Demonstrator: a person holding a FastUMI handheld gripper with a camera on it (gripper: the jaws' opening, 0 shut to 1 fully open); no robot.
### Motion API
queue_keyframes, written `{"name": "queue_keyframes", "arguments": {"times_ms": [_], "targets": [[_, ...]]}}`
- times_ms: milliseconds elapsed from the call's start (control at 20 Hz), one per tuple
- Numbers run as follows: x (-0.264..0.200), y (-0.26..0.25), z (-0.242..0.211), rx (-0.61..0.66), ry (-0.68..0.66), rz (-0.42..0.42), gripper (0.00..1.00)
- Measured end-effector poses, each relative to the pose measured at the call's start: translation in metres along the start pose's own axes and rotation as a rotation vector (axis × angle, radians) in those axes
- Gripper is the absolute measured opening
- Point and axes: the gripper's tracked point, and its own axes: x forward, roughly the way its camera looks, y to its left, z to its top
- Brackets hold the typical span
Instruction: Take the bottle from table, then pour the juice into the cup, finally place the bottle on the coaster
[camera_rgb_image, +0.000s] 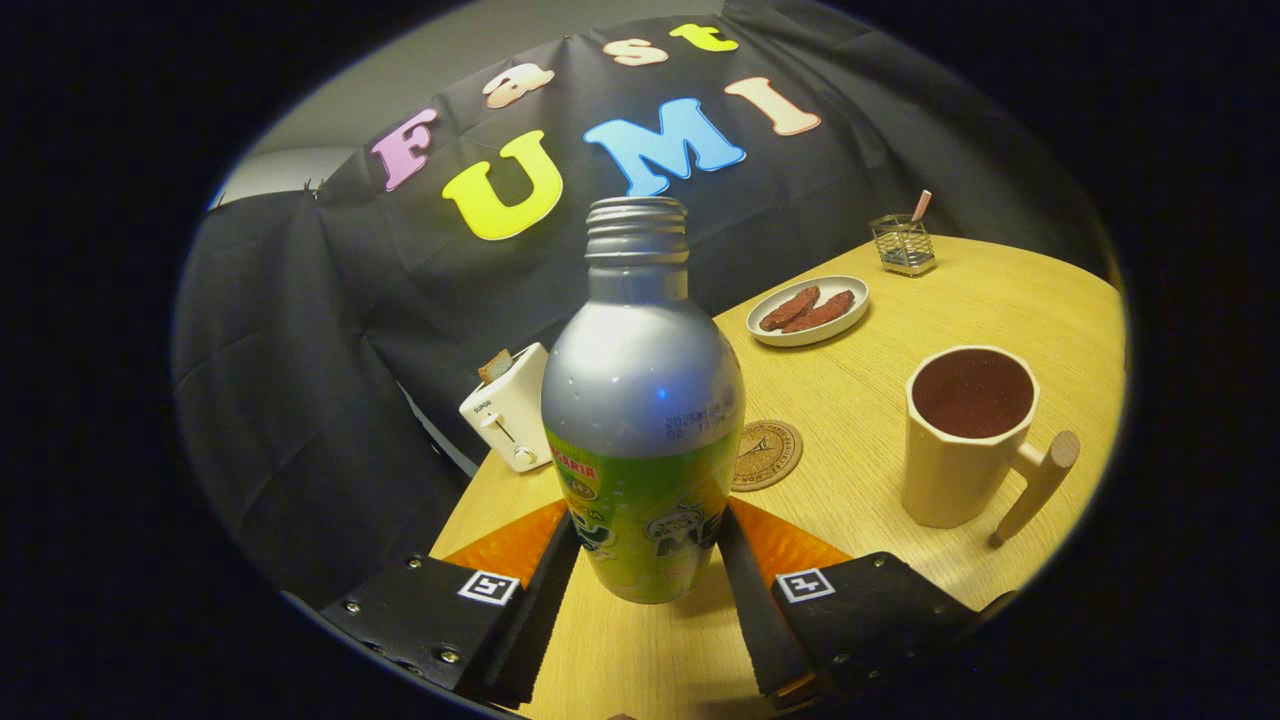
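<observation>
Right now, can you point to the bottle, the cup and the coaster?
bottle (640, 400): gripper view, on its silver shoulder, between the tongs.
cup (955, 470): gripper view, on its outer wall.
coaster (772, 450): gripper view, on its flat top.

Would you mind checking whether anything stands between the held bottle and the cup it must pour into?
Nothing visible does. The silver-and-green metal bottle sits between the claw's fingers, both pressing it, and only bare wooden table separates it from the cream mug-shaped cup; the round cork coaster lies flat beyond.
</observation>
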Motion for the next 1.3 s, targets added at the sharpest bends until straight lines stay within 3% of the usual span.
{"name": "queue_keyframes", "arguments": {"times_ms": [1300], "targets": [[-0.018, -0.034, -0.008, 0.565, 0.069, 0.067, 0.78]]}}
